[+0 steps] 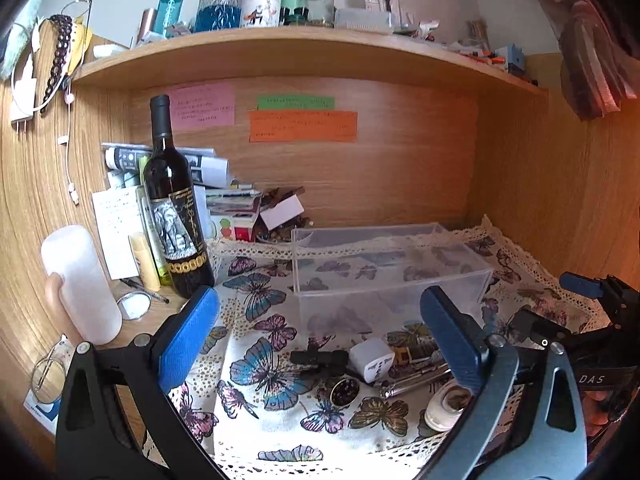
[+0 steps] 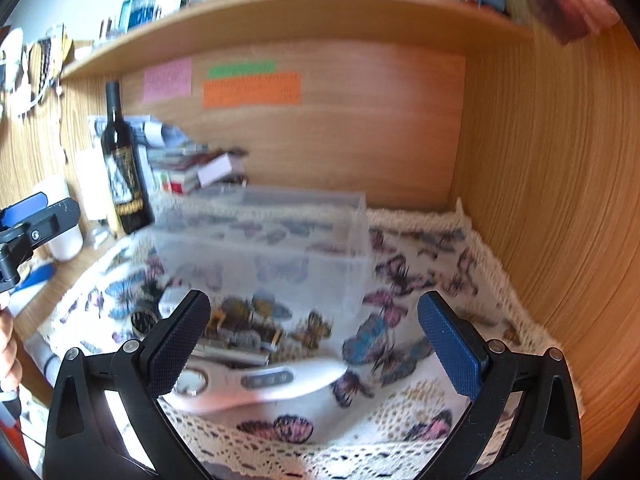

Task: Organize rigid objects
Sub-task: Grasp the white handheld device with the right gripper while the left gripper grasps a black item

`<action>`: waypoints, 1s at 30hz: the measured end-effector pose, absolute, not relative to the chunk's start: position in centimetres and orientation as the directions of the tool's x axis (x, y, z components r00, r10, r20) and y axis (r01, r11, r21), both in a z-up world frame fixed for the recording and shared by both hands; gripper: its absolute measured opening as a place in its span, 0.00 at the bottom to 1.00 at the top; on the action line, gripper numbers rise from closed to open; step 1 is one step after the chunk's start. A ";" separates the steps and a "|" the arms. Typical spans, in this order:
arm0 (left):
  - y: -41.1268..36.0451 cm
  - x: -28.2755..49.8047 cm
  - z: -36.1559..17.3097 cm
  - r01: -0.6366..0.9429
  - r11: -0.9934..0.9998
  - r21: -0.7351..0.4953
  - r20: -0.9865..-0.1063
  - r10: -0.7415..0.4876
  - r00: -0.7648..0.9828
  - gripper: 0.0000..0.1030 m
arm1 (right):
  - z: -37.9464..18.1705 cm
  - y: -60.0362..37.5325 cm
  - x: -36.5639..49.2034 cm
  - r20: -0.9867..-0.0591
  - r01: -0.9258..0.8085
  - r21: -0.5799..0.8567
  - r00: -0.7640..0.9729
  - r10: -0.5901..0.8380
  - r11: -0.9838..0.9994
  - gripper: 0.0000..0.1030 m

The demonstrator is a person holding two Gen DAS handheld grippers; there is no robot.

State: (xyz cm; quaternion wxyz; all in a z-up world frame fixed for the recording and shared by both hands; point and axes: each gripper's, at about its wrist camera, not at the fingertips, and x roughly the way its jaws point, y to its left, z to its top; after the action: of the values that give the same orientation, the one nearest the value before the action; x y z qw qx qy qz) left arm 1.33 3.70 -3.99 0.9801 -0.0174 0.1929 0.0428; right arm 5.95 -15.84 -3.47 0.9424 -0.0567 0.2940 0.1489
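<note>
Left wrist view: at far left we see a white cylindrical container on the wooden worktop, then a dark wine bottle with an elephant label standing upright just off the edge of the butterfly-print cloth. The left hand-held gripper hangs above the cloth with its blue-padded jaws spread wide and nothing between them.

Between those jaws lie the small rigid objects, clustered near the front wall of a clear plastic box. From left we make out a black clip-like piece, a round tin with a dark patterned lid, a white cube-shaped plug adapter tilted on its side, a shiny metal tube, and a small glass jar lying partly behind the right jaw. The box stands upright on the cloth and appears to hold nothing. At far right, part of the other tool shows.

In the blurred right wrist view, the right hand-held gripper is likewise wide apart and holds nothing. A white curved device with buttons lies on the cloth between its jaws, in front of the clutter and the box.
</note>
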 end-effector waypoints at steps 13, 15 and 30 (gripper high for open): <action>6.5 2.5 -11.8 -0.123 0.990 -0.069 -0.639 0.051 0.768 0.86 | -9.2 -9.8 6.0 -0.707 -0.461 -0.020 0.634 0.313 0.887 1.00; 6.4 2.6 -12.1 -0.115 0.991 -0.069 -0.650 0.042 0.759 0.86 | -10.0 -9.2 6.1 -0.724 -0.451 -0.052 0.632 0.277 0.891 1.00; 4.8 7.0 -13.1 -0.081 0.993 -0.089 -0.716 -0.007 0.698 0.79 | -10.6 -16.9 6.0 -0.761 -0.227 -0.073 0.642 0.093 0.971 0.96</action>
State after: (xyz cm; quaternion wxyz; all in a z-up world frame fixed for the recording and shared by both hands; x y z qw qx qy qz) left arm 7.03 4.84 -13.08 0.9196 -0.0569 0.3881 0.0201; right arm 6.03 -16.89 -10.60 0.9024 -0.0809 0.4138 0.0888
